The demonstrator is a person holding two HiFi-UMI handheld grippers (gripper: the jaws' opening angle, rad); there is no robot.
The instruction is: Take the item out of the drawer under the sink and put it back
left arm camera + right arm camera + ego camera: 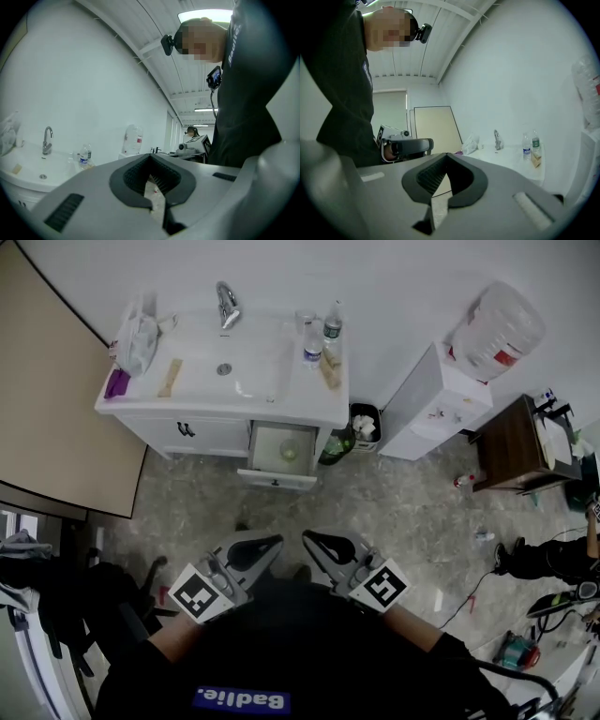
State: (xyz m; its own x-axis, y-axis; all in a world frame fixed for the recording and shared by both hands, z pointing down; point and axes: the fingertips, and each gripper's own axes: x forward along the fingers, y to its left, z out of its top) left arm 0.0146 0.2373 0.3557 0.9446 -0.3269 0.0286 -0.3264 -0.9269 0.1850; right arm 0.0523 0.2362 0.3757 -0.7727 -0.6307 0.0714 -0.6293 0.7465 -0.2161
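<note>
The white sink cabinet (225, 395) stands against the far wall. Its right-hand drawer (281, 454) is pulled open, and a small pale round item (288, 453) lies inside. My left gripper (274, 543) and right gripper (309, 538) are held close to my body, far from the drawer and well above the floor, their tips pointing toward each other. Both are shut with nothing between the jaws, as the left gripper view (150, 157) and the right gripper view (446, 156) also show. The sink (33, 171) appears at the lower left of the left gripper view.
Two water bottles (313, 343) and a plastic bag (138, 338) sit on the counter. A black bin (364, 423) and a green bottle (336, 446) stand right of the cabinet, then a water dispenser (436, 404) and a brown table (511, 442). A cable (469, 592) crosses the floor.
</note>
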